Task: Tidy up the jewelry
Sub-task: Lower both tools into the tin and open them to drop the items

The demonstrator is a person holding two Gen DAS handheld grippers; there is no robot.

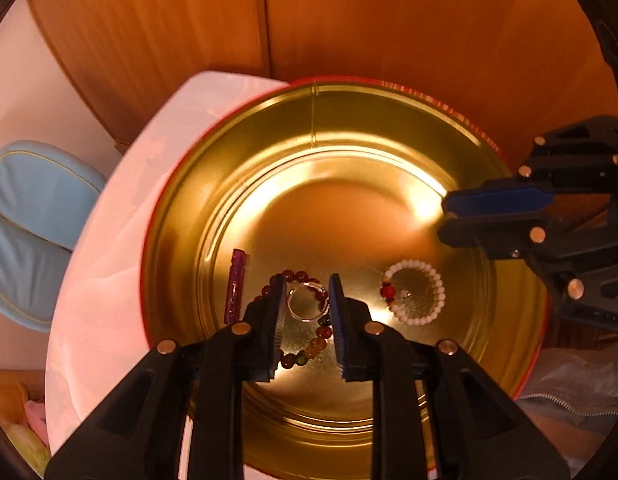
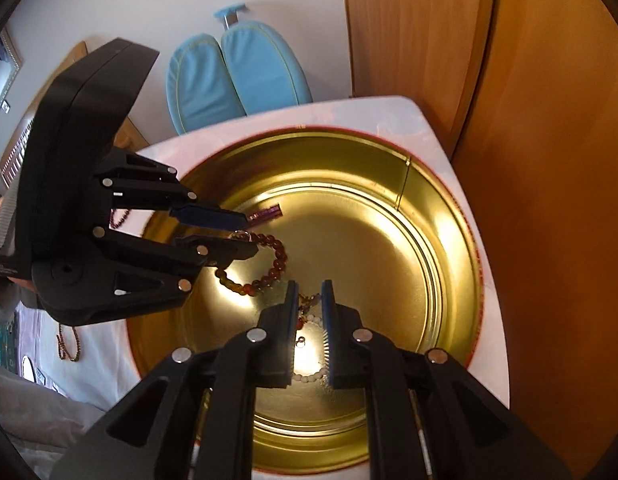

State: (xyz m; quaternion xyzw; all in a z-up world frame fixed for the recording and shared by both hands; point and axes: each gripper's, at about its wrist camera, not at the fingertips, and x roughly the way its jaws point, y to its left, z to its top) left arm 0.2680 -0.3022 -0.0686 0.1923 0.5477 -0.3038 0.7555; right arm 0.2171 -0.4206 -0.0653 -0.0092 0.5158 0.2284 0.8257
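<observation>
A round gold tin [image 1: 389, 128] [image 2: 437, 216] stands on a white table. In it lie a brown bead bracelet [image 1: 315, 344] [image 2: 275, 264], a silver ring [image 1: 307, 300], a white bead bracelet [image 1: 419, 298] [image 2: 309, 378] and a purple clip [image 1: 235, 284] [image 2: 265, 214]. My left gripper [image 1: 308, 286] [image 2: 245, 234] is open over the ring and brown bracelet, holding nothing. My right gripper [image 2: 309, 292] [image 1: 445, 220] hovers open above the white bracelet, empty.
The white table [image 1: 109, 240] [image 2: 469, 360] bears the tin. A wooden wardrobe [image 1: 389, 20] [image 2: 509, 80] stands behind. A blue padded chair [image 1: 29, 216] [image 2: 237, 76] is beside the table. A dark bead string [image 2: 69, 344] lies outside the tin.
</observation>
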